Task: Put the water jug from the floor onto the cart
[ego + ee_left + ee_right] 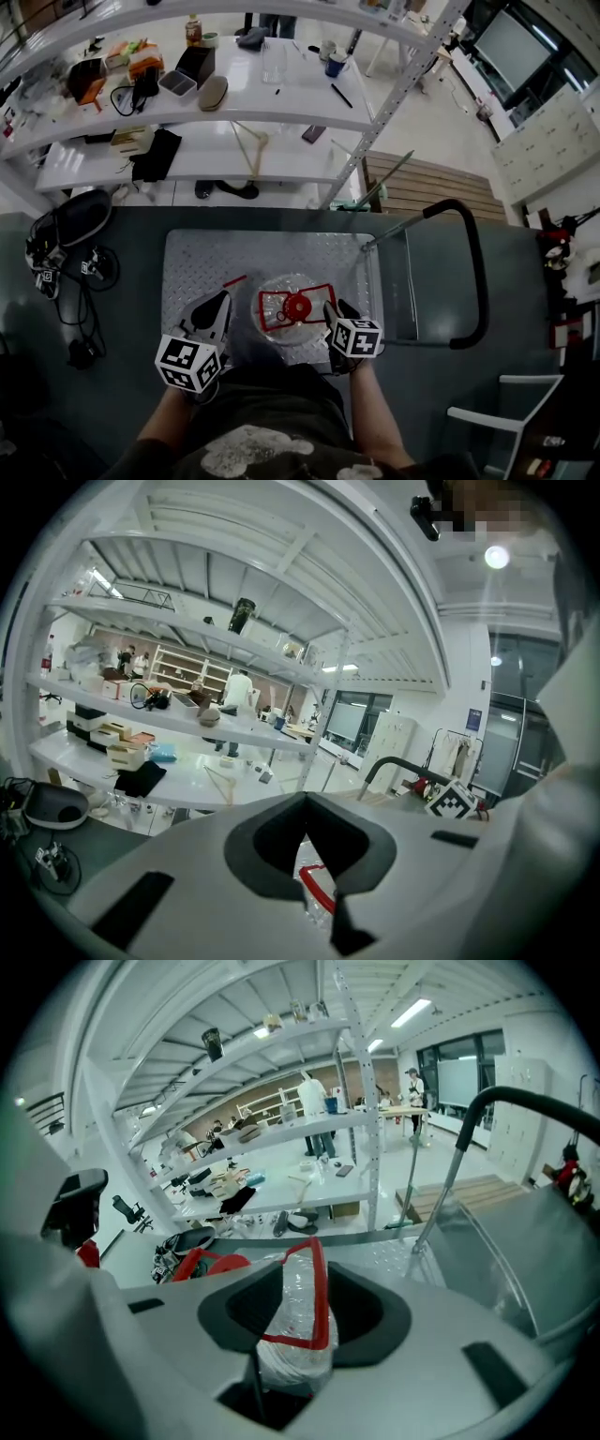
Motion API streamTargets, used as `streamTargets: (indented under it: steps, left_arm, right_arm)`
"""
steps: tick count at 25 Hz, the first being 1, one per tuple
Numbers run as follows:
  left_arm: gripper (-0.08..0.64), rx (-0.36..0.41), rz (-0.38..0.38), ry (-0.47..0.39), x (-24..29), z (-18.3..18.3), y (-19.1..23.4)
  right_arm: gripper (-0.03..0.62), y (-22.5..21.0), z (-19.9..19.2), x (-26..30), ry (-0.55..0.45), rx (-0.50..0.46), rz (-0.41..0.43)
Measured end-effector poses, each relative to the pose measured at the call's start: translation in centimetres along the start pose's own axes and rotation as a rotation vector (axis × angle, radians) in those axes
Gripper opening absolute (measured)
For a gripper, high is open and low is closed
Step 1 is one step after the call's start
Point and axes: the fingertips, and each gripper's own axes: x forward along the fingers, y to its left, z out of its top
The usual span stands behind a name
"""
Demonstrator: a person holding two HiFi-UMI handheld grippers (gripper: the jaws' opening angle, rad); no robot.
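Closest to you, your right gripper (pixel 335 317) stands wide open around the jug's red handle (pixel 320 1283) without pinching it. Your left gripper (pixel 217 311) is only narrowly open, holding nothing, just beside the jug (pixel 295 309). That jug sits on the cart (pixel 202 258), with shelves (pixel 234 112) beyond.
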Motion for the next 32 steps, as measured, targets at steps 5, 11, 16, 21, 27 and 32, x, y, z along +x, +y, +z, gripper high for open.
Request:
streamTargets:
  steps: [5, 11, 16, 21, 27, 32]
  left_arm:
    - [0.008, 0.023, -0.009, -0.010, 0.3, 0.6, -0.6]
    - [0.008, 0.059, -0.008, -0.045, -1.0, 2.3, -4.3]
    - [0.008, 0.067, 0.018, -0.071, -3.4, 2.0, -8.3]
    - [0.008, 0.067, 0.059, -0.096, -6.0, 0.6, -13.3]
    - [0.008, 0.057, 0.089, -0.125, -9.7, -2.5, -21.0]
    - [0.008, 0.043, 0.115, -0.134, -13.1, -6.5, -27.1]
  right_arm:
    - [0.120, 1.0, 2.1, -2.8, -0.098, -0.136, -0.030]
    - [0.118, 2.2, 5.3, -7.2, -0.204, -0.180, 0.040]
    - [0.064, 3.2, 6.3, -12.1, -0.297, -0.195, 0.126]
    - [0.011, 3.1, 4.9, -17.4, -0.345, -0.222, 0.236]
    - [-0.008, 1.2, 0.3, -23.2, -0.358, -0.264, 0.312]
    - [-0.008, -0.5, -5.4, -27.0, -0.360, -0.294, 0.363]
